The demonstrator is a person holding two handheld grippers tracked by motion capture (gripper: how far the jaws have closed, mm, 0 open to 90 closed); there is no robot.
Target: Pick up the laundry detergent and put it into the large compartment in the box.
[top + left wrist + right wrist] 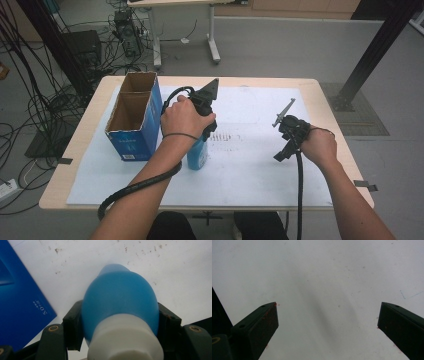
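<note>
A blue bottle [197,156] with a white cap stands upright just right of the blue cardboard box [134,131]. My left gripper [204,136] comes down on it from above and is shut on it. In the left gripper view the bottle [120,290] bulges between the two black jaws, which press on both its sides, with the white cap [126,340] nearest the camera. My right gripper [281,154] hovers over the white sheet at the right. Its jaws are wide apart in the right gripper view, and the right gripper [328,315] has nothing between them.
The box is open at the top with two compartments [131,112]; its blue side [17,305] lies close to the left of the bottle. A white sheet [250,175] covers the wooden table [327,107]. Cables, a table's legs and a black frame post [370,55] stand on the floor beyond.
</note>
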